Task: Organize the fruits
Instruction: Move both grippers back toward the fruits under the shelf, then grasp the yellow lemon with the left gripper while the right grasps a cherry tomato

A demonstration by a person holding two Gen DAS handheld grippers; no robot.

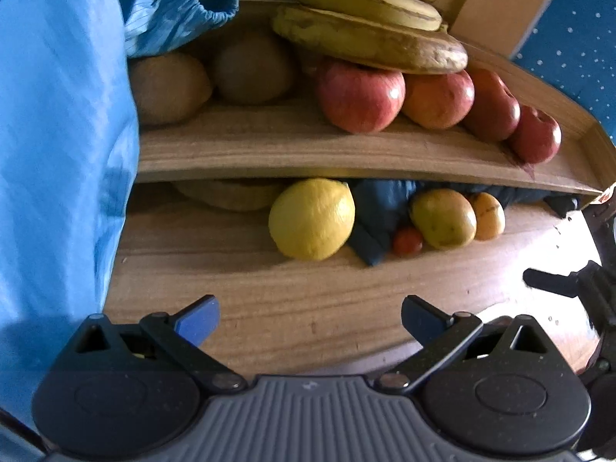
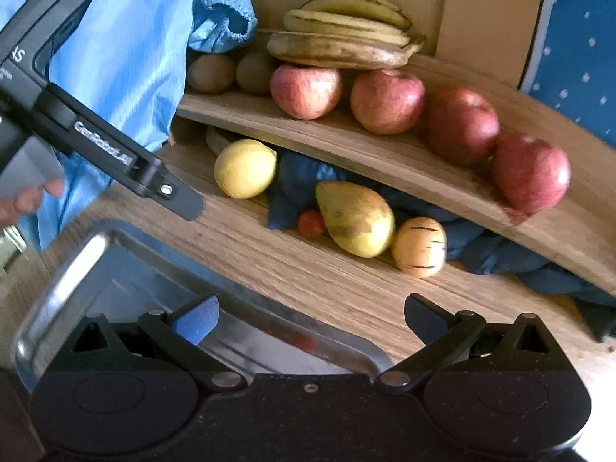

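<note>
A yellow lemon (image 1: pixel 312 219) (image 2: pixel 245 168), a pear (image 1: pixel 442 218) (image 2: pixel 356 217), a small striped yellow fruit (image 1: pixel 488 215) (image 2: pixel 419 246) and a small red tomato (image 1: pixel 407 241) (image 2: pixel 311 223) lie on the wooden table under a raised wooden shelf (image 1: pixel 308 150) (image 2: pixel 385 158). On the shelf sit several red apples (image 1: pixel 360 96) (image 2: pixel 387 102), two kiwis (image 1: pixel 252 69) (image 2: pixel 211 73) and a bunch of bananas (image 1: pixel 365 27) (image 2: pixel 342 34). My left gripper (image 1: pixel 310 317) is open and empty, facing the lemon. My right gripper (image 2: pixel 312 317) is open and empty above a metal tray (image 2: pixel 69 269).
A blue sleeve (image 1: pixel 57 134) (image 2: pixel 127 46) fills the left side. A dark blue cloth (image 1: pixel 381 211) (image 2: pixel 500 246) lies under the shelf behind the fruit. The left gripper's body (image 2: pixel 96 142) reaches in from the left in the right wrist view. A wooden panel (image 2: pixel 481 11) stands behind.
</note>
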